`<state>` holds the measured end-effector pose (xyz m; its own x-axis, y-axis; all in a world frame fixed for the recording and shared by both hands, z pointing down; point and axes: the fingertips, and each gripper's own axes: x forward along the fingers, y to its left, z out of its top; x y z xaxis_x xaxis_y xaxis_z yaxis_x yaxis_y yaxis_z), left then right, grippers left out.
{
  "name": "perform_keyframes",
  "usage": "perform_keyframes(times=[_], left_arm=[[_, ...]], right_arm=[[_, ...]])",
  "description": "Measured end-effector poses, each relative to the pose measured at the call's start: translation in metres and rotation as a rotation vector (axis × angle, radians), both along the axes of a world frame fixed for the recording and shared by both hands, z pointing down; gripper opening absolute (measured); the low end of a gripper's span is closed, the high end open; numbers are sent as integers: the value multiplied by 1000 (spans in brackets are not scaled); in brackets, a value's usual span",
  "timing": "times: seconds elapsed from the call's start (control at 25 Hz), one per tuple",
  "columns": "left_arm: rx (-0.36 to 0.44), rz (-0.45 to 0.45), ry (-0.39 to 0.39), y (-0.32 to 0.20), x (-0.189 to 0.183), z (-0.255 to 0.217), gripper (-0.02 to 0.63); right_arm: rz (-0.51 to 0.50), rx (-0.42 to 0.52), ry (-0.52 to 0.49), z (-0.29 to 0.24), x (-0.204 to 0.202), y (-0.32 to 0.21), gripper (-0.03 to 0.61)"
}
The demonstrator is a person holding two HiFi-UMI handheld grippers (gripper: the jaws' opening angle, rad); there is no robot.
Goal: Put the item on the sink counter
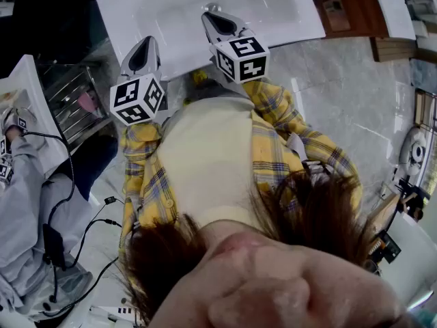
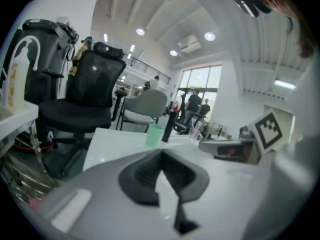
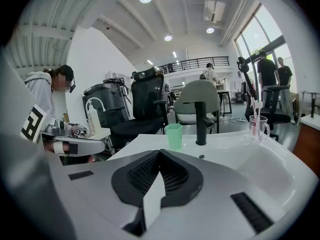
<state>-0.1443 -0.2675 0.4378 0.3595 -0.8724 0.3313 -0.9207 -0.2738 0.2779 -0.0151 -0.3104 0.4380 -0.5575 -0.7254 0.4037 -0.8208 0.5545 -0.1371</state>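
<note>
Where square markers (image 1: 130, 94) cover their cubes (image 1: 240, 59), left tongs (image 2: 161, 154) and right tongs (image 3: 160, 152) pressed together at the sink counter (image 1: 273, 12).

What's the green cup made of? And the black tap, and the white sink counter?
The green cup looks like plastic: matte, slightly see-through. The black tap is probably metal with a dull black coating. The sink counter is glossy white, ceramic or stone-like, with shiny highlights.

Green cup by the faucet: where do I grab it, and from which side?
Probably across its wall at mid-height, coming level from the near edge of the sink counter. The green cup stands upright, mouth up; the black faucet stands close beside it, so a sideways approach looks cramped. The right gripper is shut: open first.
</note>
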Motion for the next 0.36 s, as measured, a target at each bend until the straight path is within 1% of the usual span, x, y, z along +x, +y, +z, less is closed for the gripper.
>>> perform_keyframes(times=[0.16, 0.36], left_arm=[[8, -3, 5, 0, -3, -2, 6], [12, 1, 18, 0, -3, -1, 6]], right_arm=[[-10, -10, 0, 3, -4, 3, 14], [-36, -52, 9, 18, -13, 11, 14]])
